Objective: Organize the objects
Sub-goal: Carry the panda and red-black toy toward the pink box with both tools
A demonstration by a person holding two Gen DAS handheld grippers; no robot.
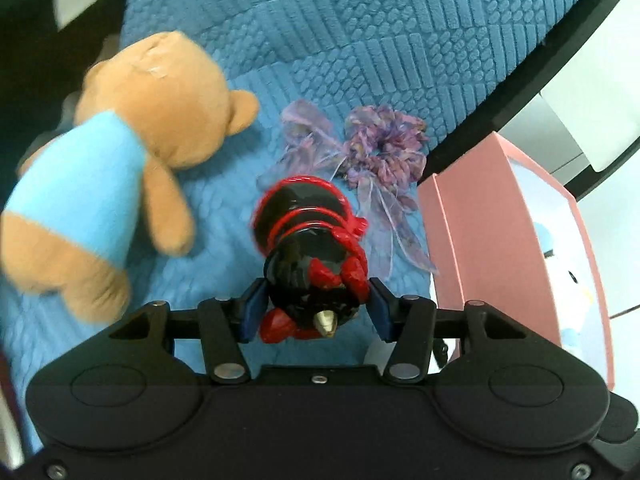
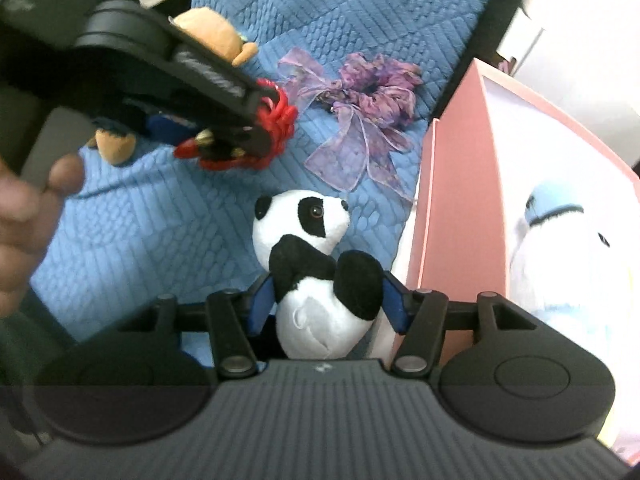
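My left gripper (image 1: 316, 308) is shut on a black and red toy figure (image 1: 312, 240) and holds it above the blue quilt (image 1: 400, 32). The same gripper and toy (image 2: 276, 128) show at the upper left of the right wrist view. My right gripper (image 2: 326, 300) is shut on a panda plush (image 2: 316, 264), just left of a pink box (image 2: 460, 200). A brown teddy bear in a blue shirt (image 1: 120, 160) lies on the quilt to the left. A purple scrunchie with ribbons (image 1: 376, 152) lies beyond the toy figure.
The pink box (image 1: 480, 240) stands open at the right edge of the quilt, with a white and light blue plush (image 2: 568, 260) inside. A black frame edge (image 1: 552, 60) borders the quilt at the upper right. A hand (image 2: 24, 220) holds the left gripper.
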